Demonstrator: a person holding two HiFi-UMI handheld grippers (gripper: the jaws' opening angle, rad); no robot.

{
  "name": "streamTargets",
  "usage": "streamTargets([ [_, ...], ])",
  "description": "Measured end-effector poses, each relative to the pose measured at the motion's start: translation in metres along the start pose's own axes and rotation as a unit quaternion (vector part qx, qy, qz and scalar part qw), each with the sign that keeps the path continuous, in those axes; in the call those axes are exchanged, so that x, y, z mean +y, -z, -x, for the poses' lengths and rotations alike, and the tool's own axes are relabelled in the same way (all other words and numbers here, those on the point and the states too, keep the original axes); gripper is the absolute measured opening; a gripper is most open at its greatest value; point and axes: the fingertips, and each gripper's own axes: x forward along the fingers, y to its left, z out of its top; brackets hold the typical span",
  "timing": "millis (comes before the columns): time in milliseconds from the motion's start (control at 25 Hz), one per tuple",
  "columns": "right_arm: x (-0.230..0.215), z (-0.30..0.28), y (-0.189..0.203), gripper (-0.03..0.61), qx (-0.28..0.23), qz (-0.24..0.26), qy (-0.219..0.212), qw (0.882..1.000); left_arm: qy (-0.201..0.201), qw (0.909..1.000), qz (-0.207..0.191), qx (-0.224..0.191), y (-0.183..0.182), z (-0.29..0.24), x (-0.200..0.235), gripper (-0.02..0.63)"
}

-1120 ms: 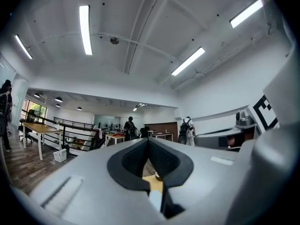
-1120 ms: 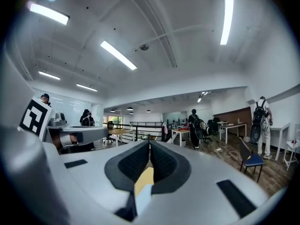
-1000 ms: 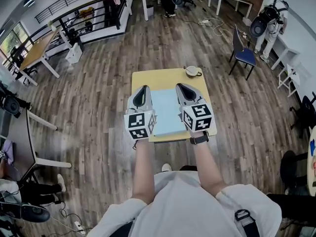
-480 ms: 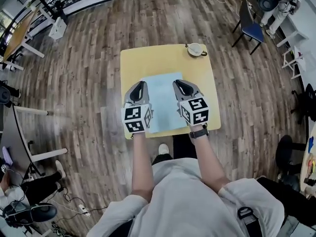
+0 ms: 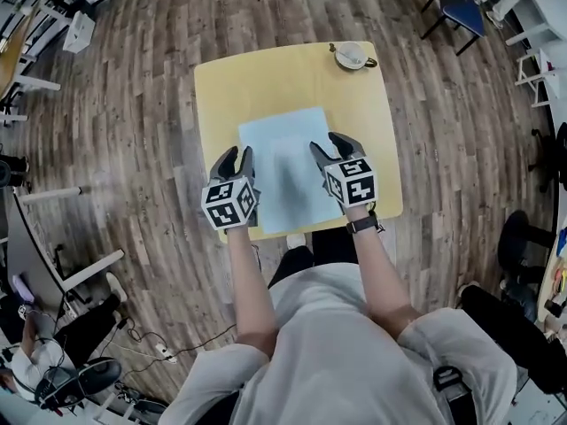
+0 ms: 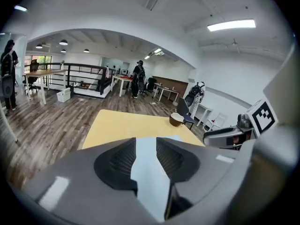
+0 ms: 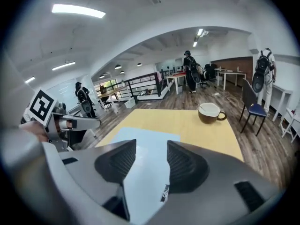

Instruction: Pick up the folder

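Left gripper (image 5: 232, 160): jaws opening, a narrow gap so far, nothing clamped. Through the gap I see only the pale blue folder (image 5: 282, 162), which lies flat on the yellow worktop (image 5: 266, 78) below and ahead of the tips; the pads are not pressing on it. In the head view this gripper sits at the folder's left edge, toward the near corner, pointing forward and tilted down. The folder spans the space between my two grippers, its far edge ahead of both and its near edge close to the worktop's near edge. Right gripper (image 5: 332, 143): jaws also opening, gap clearly wider than the left's, nothing held. In the right gripper view the folder surface shows between and under the pads, with no contact I can make out. This gripper sits at the folder's right edge, level with the left one and pitched down the same way. There is a watch (image 5: 358, 225) on the wrist behind it. Ahead and right of the right gripper, at the worktop's far right corner, stands a brown cup (image 5: 352, 55), well apart from the folder. Further right, off the worktop, a blue chair (image 7: 253, 109) stands on the wood floor.
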Motion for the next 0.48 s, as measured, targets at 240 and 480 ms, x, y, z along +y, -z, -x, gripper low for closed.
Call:
streamTargets([
  [240,-0.023,-0.020,0.032,0.256,0.027,-0.070,-0.001,0.997,0.031,0.9965,0.049,0.059,0.041,-0.019,0.006,0.277],
  [480,-0.034,-0.035,0.070,0.314,0.062,-0.093,-0.018,0.994,0.060,0.9793,0.154,0.117,0.084,-0.036,0.003,0.460],
])
